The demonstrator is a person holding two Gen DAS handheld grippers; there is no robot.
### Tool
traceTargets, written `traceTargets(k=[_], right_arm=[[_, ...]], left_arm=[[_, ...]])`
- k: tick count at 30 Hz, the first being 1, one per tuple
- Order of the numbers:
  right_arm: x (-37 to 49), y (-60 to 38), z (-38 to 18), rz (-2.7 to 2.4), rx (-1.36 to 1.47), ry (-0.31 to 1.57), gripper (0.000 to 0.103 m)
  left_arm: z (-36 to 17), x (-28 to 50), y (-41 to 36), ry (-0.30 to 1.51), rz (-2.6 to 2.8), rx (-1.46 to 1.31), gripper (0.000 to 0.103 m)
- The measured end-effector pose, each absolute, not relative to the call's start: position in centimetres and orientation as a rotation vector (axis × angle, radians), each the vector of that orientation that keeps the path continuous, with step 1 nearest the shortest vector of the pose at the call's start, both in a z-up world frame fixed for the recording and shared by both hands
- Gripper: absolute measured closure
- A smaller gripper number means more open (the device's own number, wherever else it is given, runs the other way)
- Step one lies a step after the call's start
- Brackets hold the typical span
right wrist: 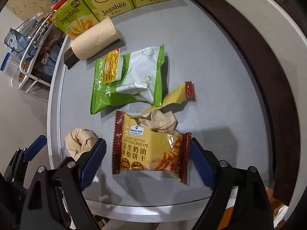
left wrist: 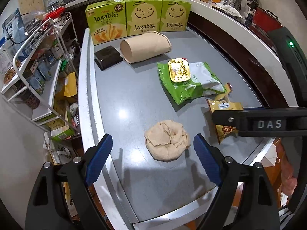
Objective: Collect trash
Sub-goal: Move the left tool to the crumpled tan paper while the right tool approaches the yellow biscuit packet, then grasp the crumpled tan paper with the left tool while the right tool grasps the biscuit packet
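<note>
In the left wrist view, nearly all of the collecting looks left to do: a crumpled beige paper wad (left wrist: pixel 167 140) lies at lower centre on the grey tabletop (left wrist: pixel 134 99), a flattened green and white snack bag (left wrist: pixel 191 84) sits right of centre with a small gold-foil sauce tub (left wrist: pixel 179 69) on it, and a tan paper cup on its side (left wrist: pixel 145 47) lies beside a black square lidded tub (left wrist: pixel 108 57) in the upper middle, in front of three green Jagabee boxes (left wrist: pixel 138 17). No bin is in view. The left gripper (left wrist: pixel 153 159) hangs wide open with the wad between its blue pads but apart from them, holding nothing. In the right wrist view, a yellow and red peanut butter biscuit wrapper (right wrist: pixel 151 149), with crumpled brown paper (right wrist: pixel 159 120) at its torn top, lies flat at centre. The right gripper (right wrist: pixel 147 163) is spread wide, its pads just beside the wrapper's two ends; contact cannot be told, and nothing is lifted.
</note>
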State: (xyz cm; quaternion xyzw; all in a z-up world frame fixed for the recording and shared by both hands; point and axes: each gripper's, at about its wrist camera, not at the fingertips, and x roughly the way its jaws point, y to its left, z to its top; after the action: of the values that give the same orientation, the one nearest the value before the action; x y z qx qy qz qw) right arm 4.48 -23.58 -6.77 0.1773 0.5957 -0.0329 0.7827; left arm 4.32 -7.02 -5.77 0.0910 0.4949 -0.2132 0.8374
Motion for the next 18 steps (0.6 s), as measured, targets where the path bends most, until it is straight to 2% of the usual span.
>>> traceTargets(k=[4, 7, 10, 11, 12, 13, 15, 18], right_arm=[[4.6, -23.1, -7.4, -0.095, 0.331, 1.307, 0.018], [4.7, -23.0, -7.7, -0.094, 0.295, 1.311, 0.030], [4.6, -23.5, -7.6, -0.065, 0.311, 1.308, 0.034], [4.6, -23.7, -7.6, -0.065, 0.311, 1.307, 0.034], [4.5, -23.8, -7.5, -0.066, 0.303, 1.308, 0.034], [4.4, -23.9, -7.4, -0.060, 0.299, 1.311, 0.034], [4.2, -24.0, -7.4, -0.046, 0.303, 1.313, 0.034], [3.7, -24.1, -7.1, -0.044, 0.331, 1.296, 0.022]], left_arm=[[-6.5, 4.4, -7.6, 1.050, -0.462, 0.231, 0.015], [-7.1, 4.7, -7.9, 1.063, -0.478, 0.230, 0.015], [-7.5, 5.0, -8.3, 1.070, -0.495, 0.236, 0.015], [-7.8, 5.0, -8.5, 1.074, -0.497, 0.245, 0.016], [-7.9, 5.0, -8.8, 1.077, -0.497, 0.254, 0.022], [-8.1, 5.0, -9.0, 1.085, -0.499, 0.260, 0.025], [-8.4, 4.8, -9.2, 1.091, -0.498, 0.267, 0.025], [-8.5, 4.6, -9.4, 1.093, -0.493, 0.266, 0.025]])
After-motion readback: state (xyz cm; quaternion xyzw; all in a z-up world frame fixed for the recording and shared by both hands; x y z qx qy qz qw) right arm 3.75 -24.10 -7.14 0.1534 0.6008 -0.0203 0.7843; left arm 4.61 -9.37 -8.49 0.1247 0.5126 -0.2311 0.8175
